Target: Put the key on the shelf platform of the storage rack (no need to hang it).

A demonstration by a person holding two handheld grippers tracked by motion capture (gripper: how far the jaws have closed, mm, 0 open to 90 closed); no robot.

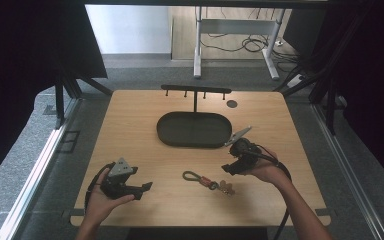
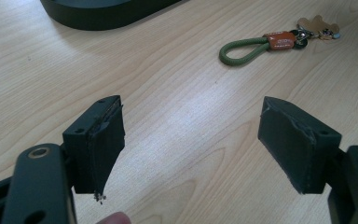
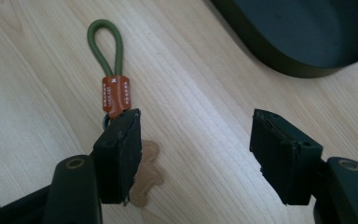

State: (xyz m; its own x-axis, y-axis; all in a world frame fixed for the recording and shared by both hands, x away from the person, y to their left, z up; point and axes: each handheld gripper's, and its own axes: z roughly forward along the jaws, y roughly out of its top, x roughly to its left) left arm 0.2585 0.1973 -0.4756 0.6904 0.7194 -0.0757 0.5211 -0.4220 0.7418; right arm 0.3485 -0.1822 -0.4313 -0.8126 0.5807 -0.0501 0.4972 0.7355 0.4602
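A keychain (image 1: 200, 178) with a green cord loop, an orange band and a tan tag lies on the wooden table near its front middle. My right gripper (image 1: 228, 169) hovers just right of it and stands open. In the right gripper view the keychain (image 3: 115, 93) lies ahead of the left jaw, which hides its ring, and bare wood shows between the jaws of the gripper (image 3: 196, 126). My left gripper (image 1: 142, 189) rests at the front left, open and empty (image 2: 191, 121). Its view shows the keychain (image 2: 279, 41) well ahead.
A black oval tray (image 1: 166, 135) sits mid-table, behind the keychain. A black rack with small pegs (image 1: 196, 90) stands behind it, and a dark round disc (image 1: 232, 104) lies at the back right. A desk frame and cables are on the floor beyond.
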